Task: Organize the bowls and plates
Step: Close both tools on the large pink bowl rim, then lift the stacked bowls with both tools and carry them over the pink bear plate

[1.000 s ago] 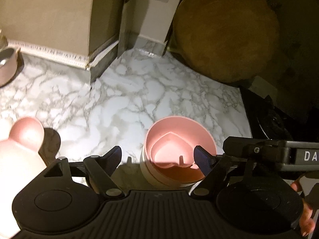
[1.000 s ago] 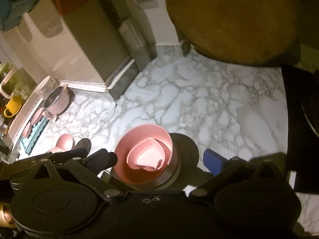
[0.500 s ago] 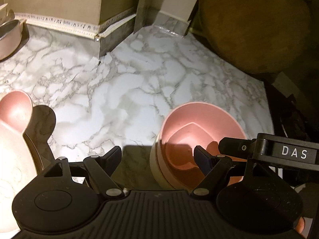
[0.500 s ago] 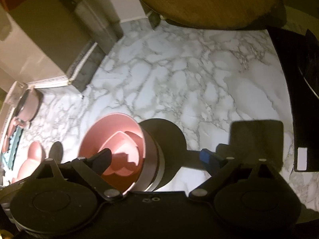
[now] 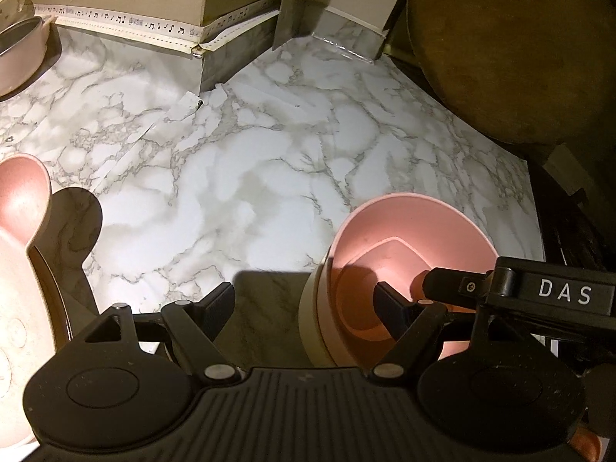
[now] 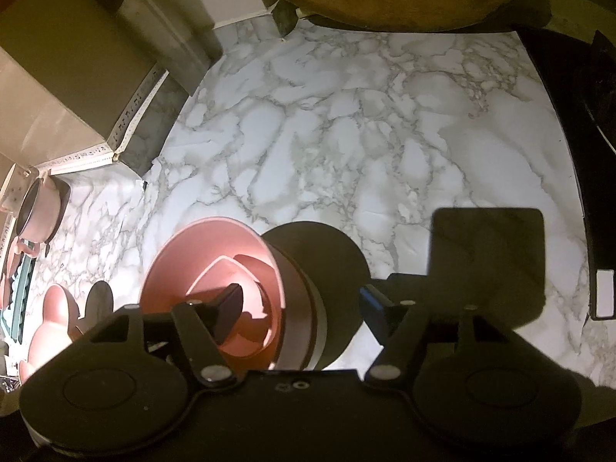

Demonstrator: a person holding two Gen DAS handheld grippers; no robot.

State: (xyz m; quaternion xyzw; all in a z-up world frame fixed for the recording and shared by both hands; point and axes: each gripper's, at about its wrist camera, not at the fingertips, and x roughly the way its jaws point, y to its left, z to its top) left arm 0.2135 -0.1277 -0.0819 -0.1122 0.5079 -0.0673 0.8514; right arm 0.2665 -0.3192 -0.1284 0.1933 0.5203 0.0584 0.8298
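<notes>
On the marble counter [image 5: 238,192] sat a pink bowl [image 5: 408,238] nested in a cream one, with a heart-shaped dish [image 6: 231,273] inside it. The right gripper [image 6: 300,304] straddled the bowl's rim, one finger inside and one outside; its jaws had just been closing, though I could not tell whether the pads pressed yet. The left gripper [image 5: 304,304] stood wide, one finger inside the bowl, gripping nothing. A bear-shaped plate [image 5: 19,269] lay well off to the left.

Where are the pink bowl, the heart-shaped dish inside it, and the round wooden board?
pink bowl [image 6: 246,238], right wrist view, far inner wall.
heart-shaped dish [image 6: 227,269], right wrist view, its rim.
round wooden board [image 5: 512,46], left wrist view, face.
</notes>
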